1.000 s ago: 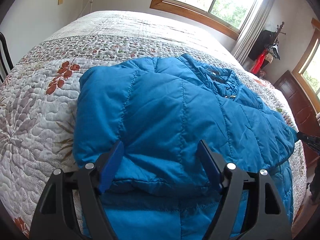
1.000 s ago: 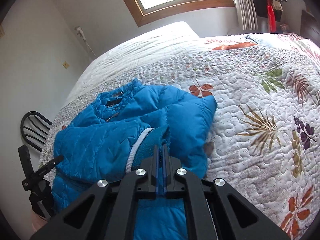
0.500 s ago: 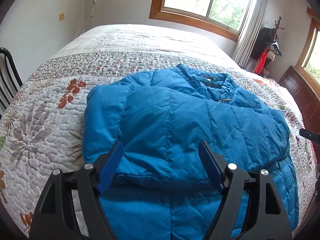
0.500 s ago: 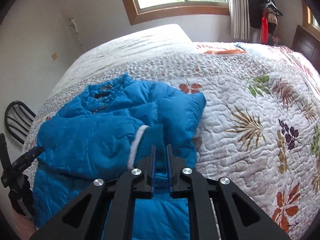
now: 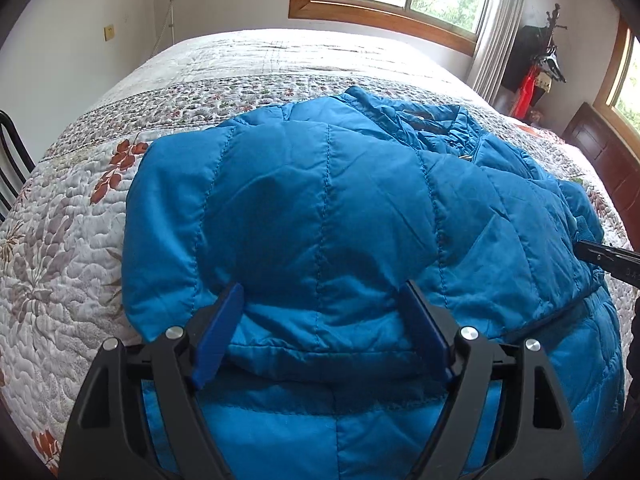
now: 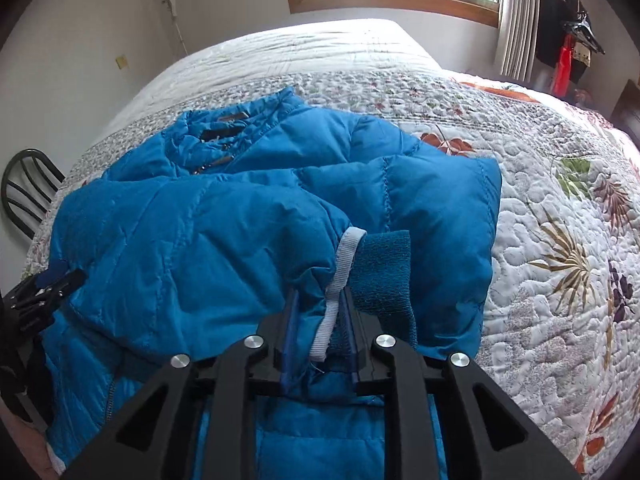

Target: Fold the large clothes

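A blue quilted puffer jacket (image 5: 340,208) lies on the bed with its sleeves folded across the body. It also shows in the right wrist view (image 6: 208,224). My left gripper (image 5: 322,300) is open, its jaws wide apart over the folded sleeve's lower edge. My right gripper (image 6: 318,300) has its jaws slightly parted around the sleeve cuff (image 6: 380,276) with its white trim. The cuff lies loose between them. The left gripper also shows at the left edge of the right wrist view (image 6: 44,284).
The bed carries a floral quilt (image 5: 60,240). A black chair (image 6: 28,188) stands at the bed's left side. Windows and a curtain (image 5: 492,28) are behind. A dark wooden cabinet (image 5: 604,160) stands at the right.
My right gripper's jaws have parted from tightly shut on the sleeve cuff to slightly open. Both cameras have drawn closer to the jacket. The left gripper stays open.
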The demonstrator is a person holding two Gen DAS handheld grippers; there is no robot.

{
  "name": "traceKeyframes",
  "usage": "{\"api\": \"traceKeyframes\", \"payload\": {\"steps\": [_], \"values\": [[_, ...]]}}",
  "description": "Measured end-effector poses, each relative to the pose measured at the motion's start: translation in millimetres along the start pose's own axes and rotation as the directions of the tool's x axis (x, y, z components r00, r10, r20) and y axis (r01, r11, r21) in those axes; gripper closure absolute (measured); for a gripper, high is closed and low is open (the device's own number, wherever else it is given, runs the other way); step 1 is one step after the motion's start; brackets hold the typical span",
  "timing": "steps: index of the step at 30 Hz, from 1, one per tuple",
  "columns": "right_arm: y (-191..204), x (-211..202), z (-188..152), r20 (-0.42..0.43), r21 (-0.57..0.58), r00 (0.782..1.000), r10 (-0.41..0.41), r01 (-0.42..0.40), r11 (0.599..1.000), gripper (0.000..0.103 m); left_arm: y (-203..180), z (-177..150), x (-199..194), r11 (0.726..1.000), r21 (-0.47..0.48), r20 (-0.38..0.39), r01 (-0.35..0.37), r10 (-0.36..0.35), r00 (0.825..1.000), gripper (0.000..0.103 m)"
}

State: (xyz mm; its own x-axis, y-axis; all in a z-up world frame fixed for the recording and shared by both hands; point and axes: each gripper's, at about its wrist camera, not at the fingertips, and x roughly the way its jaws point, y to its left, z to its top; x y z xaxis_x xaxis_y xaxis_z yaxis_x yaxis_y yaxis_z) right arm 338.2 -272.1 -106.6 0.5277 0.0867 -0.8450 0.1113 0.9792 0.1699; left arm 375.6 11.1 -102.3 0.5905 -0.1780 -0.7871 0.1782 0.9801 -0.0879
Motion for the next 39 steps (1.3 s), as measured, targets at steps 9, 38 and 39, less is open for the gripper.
{"api": "traceKeyframes", "payload": {"steps": [9, 38, 39], "values": [[10.9, 6.4, -7.8, 0.039, -0.052, 0.998, -0.055, 0.057, 0.997, 0.082, -0.6, -4.5, 8.8, 1.000, 0.016, 0.021, -0.016, 0.015, 1.000, 0.023], [-5.5, -52.8, -16.8, 0.160, -0.016, 0.986, 0.045, -0.043, 0.999, 0.073, 1.3, -3.9, -18.0, 1.000, 0.018, 0.024, 0.017, -0.017, 1.000, 0.022], [-9.5, -71.8, -23.4, 0.191, -0.005, 0.980, 0.062, -0.062, 0.998, 0.058, 1.2, -4.6, -32.8, 1.000, 0.018, 0.024, 0.010, -0.010, 1.000, 0.019]]}}
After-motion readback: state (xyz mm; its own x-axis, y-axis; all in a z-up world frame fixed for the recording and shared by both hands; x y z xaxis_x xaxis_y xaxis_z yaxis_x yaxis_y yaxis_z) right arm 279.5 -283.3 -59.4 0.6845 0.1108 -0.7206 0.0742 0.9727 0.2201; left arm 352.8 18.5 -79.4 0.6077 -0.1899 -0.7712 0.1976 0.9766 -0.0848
